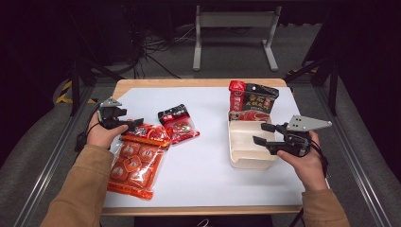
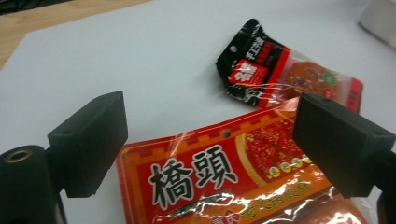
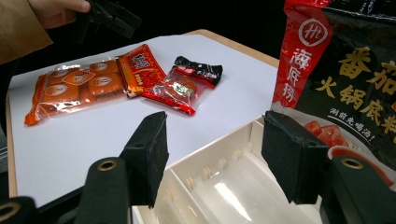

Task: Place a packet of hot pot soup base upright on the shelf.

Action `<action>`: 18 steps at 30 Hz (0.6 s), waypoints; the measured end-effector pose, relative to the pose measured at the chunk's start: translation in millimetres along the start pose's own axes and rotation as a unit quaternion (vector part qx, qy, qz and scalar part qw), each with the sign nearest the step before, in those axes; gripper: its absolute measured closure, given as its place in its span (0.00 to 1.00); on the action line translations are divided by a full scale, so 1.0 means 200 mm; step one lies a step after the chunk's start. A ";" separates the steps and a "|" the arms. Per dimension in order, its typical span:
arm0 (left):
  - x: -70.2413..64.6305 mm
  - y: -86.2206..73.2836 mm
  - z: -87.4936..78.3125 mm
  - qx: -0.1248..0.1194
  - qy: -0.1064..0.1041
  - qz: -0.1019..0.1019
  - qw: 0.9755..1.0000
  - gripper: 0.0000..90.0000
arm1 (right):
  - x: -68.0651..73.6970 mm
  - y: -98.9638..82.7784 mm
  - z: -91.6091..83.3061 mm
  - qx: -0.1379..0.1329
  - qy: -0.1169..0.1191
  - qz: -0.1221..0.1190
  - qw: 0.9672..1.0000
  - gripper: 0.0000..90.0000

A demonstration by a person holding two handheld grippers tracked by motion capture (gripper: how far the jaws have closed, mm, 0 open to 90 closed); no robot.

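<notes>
Left gripper (image 2: 210,149), jaws spread, poised over orange packet (image 1: 137,161): pickup likely in hand; next, close on its far edge. Right gripper (image 3: 210,158) spread above white box (image 1: 248,146).

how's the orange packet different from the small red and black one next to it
The orange packet is larger and longer than the small packet. It shows several round pieces through clear film; the small packet shows one. Its header is red and orange, the small one's black. The open left gripper hovers at the orange packet's top; the small one lies apart. Both lie flat on the white sheet.
</notes>
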State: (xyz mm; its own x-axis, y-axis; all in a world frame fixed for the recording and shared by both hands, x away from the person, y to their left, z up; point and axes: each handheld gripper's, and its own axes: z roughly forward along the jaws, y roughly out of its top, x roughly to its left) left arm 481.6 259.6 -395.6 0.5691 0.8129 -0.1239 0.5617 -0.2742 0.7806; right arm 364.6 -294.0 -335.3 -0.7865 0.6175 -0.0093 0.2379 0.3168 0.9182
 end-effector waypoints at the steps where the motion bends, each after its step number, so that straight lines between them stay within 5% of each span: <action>1: 0.01 -0.01 0.01 0.004 0.003 -0.002 1.000 0.12 | 0.00 0.00 0.00 -0.001 0.000 0.001 1.000 0.45; 3: 0.03 -0.02 0.02 0.009 0.003 -0.004 1.000 0.11 | 0.00 0.00 0.00 -0.002 0.001 0.001 1.000 0.45; 6: 0.05 -0.04 0.05 0.011 -0.025 -0.006 1.000 0.12 | 0.00 0.00 0.00 -0.002 0.001 0.001 1.000 0.45; 12: 0.08 -0.07 0.09 0.028 0.005 -0.018 0.999 0.12 | 0.01 0.00 0.02 0.003 0.006 -0.006 1.000 0.44; 18: 0.10 -0.09 0.11 0.035 0.009 -0.033 0.999 0.14 | 0.01 -0.01 0.04 0.005 0.009 -0.005 1.000 0.44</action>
State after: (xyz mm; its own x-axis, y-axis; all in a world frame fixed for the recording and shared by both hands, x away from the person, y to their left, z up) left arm 495.8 269.6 -426.3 0.5190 0.8394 -0.1615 0.6380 -0.2546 0.7267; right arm 366.3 -288.2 -340.1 -0.7991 0.6011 -0.0119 0.2355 0.3312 0.9137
